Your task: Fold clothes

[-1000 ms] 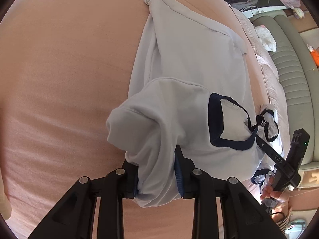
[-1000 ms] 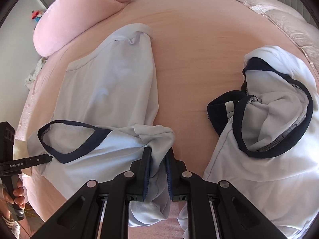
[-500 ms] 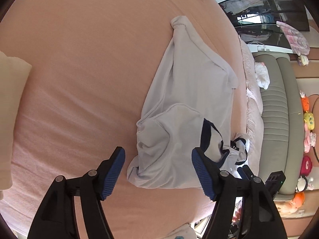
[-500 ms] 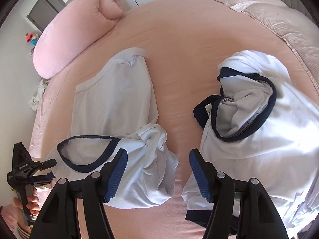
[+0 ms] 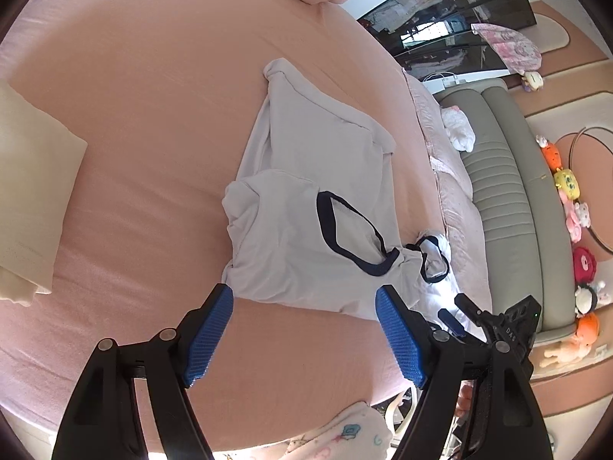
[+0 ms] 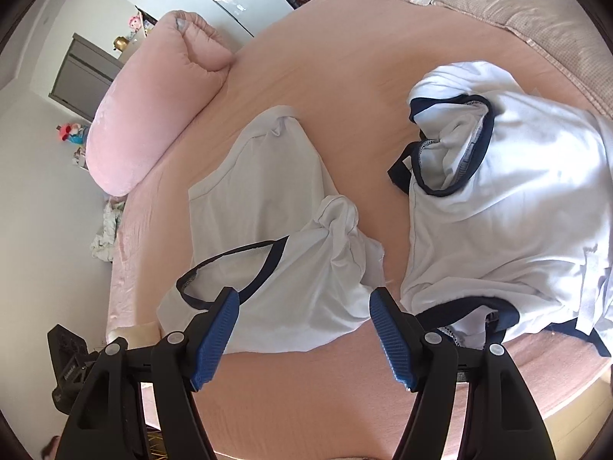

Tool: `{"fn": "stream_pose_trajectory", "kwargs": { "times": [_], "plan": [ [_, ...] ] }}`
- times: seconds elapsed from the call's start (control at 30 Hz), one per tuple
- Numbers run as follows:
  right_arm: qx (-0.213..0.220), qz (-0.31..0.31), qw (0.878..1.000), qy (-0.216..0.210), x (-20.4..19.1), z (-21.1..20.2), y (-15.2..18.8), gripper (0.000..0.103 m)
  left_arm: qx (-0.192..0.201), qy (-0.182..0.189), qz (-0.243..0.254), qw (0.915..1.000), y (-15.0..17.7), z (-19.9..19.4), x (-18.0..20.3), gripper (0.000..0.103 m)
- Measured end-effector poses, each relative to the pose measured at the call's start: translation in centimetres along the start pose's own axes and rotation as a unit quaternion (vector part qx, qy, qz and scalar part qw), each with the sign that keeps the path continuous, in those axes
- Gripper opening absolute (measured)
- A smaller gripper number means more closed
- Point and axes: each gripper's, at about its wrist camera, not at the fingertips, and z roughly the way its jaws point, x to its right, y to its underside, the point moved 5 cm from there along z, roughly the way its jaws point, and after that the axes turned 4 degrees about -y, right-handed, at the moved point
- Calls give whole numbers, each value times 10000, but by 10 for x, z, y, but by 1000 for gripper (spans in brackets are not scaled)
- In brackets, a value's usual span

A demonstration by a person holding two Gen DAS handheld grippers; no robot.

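Both the left claw (image 5: pixel 304 329) and right claw (image 6: pixel 304 335) have released the white shirt (image 5: pixel 306 230), jaws empty and still opening.

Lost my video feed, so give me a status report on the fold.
Left gripper and right gripper opening, nothing between pads. White shirt lies half folded on bed. Second shirt beside it, apart.

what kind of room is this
Most likely a bedroom. The white shirt lies on a bed with a pink sheet, a long pink pillow sits at its far side, and a row of plush toys lines the edge by the padded frame.
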Motion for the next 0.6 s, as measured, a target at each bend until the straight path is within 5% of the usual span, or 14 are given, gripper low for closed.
{"fn": "stream_pose_trajectory", "kwargs": {
  "times": [0.2, 0.4, 0.6],
  "plan": [
    [35, 156, 9997, -205, -8, -2, 8, 70, 93, 245, -310, 9992, 16, -5, -4, 76],
    [124, 1219, 9892, -799, 6, 12, 24, 71, 24, 693, -904, 9935, 30, 9, -15, 76],
    [51, 1835, 9785, -935, 27, 35, 48, 71, 0, 1242, -1851, 9748, 46, 37, -36, 76]
  ]
}}
